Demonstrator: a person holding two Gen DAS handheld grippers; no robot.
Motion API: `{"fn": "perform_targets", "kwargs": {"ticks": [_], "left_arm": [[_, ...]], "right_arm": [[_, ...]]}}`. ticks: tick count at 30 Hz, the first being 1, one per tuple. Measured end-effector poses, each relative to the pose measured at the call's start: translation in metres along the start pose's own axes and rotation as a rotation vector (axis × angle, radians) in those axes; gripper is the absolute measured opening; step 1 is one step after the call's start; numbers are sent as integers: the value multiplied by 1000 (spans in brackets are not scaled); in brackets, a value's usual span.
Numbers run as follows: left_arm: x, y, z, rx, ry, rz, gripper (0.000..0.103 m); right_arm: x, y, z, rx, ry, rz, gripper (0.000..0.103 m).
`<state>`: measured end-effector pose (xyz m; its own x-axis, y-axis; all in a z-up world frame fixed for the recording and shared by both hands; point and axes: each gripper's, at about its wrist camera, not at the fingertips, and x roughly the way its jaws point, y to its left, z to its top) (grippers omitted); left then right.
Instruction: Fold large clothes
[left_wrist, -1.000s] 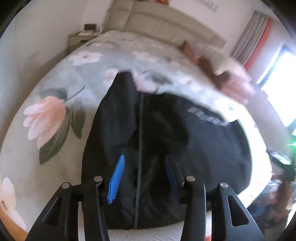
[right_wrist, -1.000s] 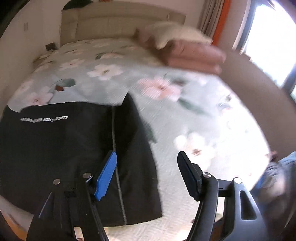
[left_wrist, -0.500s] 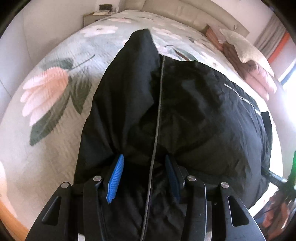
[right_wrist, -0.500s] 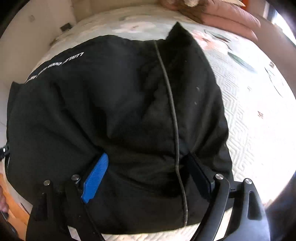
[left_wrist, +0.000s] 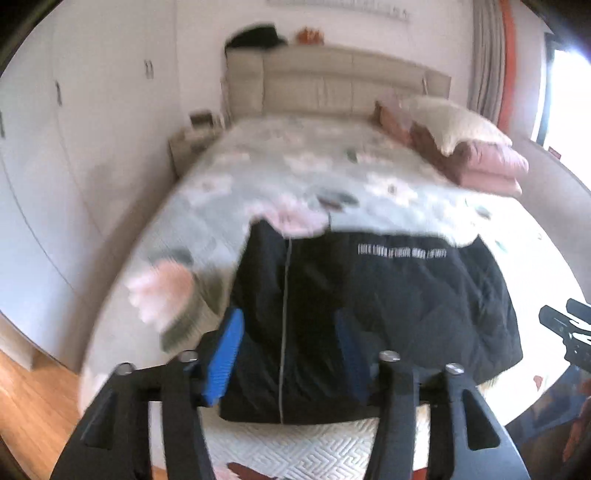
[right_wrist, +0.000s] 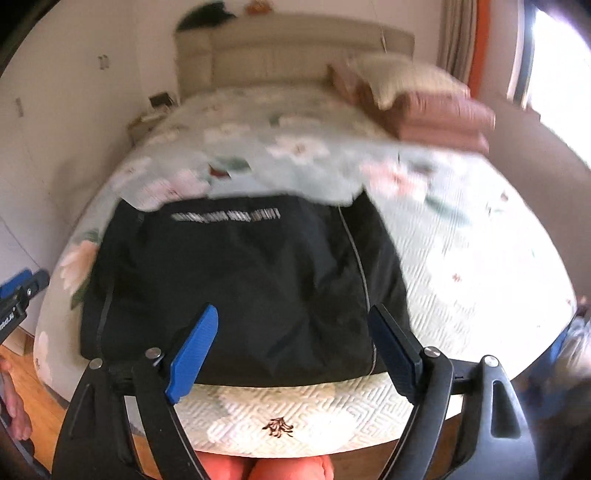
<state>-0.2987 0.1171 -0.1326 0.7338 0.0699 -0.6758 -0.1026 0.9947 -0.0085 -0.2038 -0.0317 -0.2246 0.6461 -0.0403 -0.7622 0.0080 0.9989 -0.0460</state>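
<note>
A black garment with a line of white lettering and grey piping lies folded into a rectangle near the foot of the bed; it also shows in the right wrist view. My left gripper is open and empty, held above the garment's left part. My right gripper is open and empty, held above the garment's near edge. Each gripper shows at the edge of the other's view: the right one and the left one.
The bed has a floral green quilt. Folded pink and cream bedding is stacked at the far right by the headboard. A nightstand stands at the far left. Wooden floor lies below the bed's foot.
Both grippers have pulled back and risen from down on the garment. The garment now lies flat on the bed, free of both grippers.
</note>
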Motion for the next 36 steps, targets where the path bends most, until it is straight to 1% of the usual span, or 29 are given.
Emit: {"fn": "perform_targets", "kwargs": {"ticks": [2,5,7,9,10,15,18,24,28,36], "left_arm": [[-23,1,8,6,-56,41,69],[-45,2,11,45,-99,75,69],[-53,5,11,50,-96,87,69],[-61,6,12,51,-108,91,69],[-64,6,12,54,-115,92,69],[-71,4,16,50,-137,67,69],[-69,3,20,48,-140,76,69],[-54,-1,26,38,-123,72,69],[-41,-5,29,47,-101,86,69],[-11,-13,33,45,-60,87,69]], "right_arm": [[-29,5,10,-13,-43,-5,87],[-65,10,15,-6,-86,3,88],[-76,11,13,8,-101,-2,90],[-83,10,13,27,-113,-9,91],[-76,11,13,35,-117,-7,91],[-79,13,19,45,-108,19,91],[-75,12,25,45,-102,25,91],[-64,3,37,68,-99,21,91],[-50,-5,43,86,-75,23,91],[-22,-21,51,107,-36,7,91]]}}
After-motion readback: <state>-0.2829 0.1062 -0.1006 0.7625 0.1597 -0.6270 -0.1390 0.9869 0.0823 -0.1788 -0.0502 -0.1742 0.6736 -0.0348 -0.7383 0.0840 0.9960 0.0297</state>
